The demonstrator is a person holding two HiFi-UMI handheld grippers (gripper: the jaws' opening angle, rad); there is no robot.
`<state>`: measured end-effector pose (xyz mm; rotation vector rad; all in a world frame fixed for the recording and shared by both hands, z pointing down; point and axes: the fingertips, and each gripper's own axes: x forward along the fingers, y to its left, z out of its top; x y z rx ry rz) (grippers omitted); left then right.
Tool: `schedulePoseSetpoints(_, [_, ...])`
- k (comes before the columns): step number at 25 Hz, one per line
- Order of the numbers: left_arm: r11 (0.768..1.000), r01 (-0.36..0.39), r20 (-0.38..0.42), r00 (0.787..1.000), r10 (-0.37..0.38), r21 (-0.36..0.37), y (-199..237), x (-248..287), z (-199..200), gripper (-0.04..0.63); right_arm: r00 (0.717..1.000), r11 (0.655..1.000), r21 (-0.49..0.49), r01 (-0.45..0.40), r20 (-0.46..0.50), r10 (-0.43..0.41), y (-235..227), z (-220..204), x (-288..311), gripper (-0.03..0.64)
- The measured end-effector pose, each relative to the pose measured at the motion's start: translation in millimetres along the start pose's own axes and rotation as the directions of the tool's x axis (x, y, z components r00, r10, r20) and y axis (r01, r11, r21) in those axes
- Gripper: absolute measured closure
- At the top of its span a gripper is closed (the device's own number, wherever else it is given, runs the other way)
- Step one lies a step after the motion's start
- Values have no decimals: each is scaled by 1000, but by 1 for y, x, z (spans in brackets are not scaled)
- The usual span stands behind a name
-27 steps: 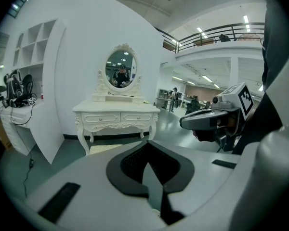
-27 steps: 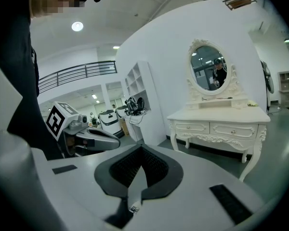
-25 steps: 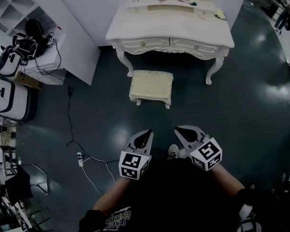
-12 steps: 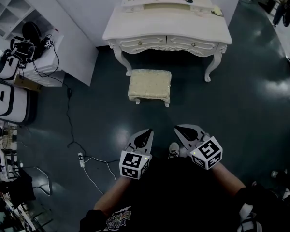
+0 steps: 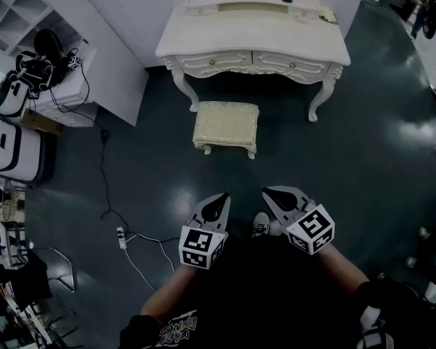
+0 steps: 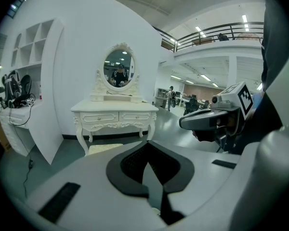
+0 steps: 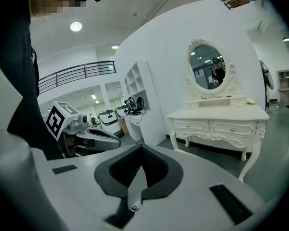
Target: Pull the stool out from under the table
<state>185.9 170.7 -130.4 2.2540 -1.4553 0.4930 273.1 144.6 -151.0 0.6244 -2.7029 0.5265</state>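
The cushioned stool (image 5: 227, 127) was seen just before the dressing table (image 5: 254, 38). The fingers of the left gripper (image 5: 216, 202) and the right gripper (image 5: 274, 195) were closed on nothing.

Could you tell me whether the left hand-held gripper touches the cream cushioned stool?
Apart: head view shows dark floor between the left hand-held gripper and the cream cushioned stool.
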Motion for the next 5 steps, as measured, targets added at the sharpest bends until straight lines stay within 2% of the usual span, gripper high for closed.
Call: schedulePoseSetpoints(5, [1000,-3,3,1000,3,-6,2,-1,1,588,1000,1000,-5,-2,-5,2,1,1,1,589])
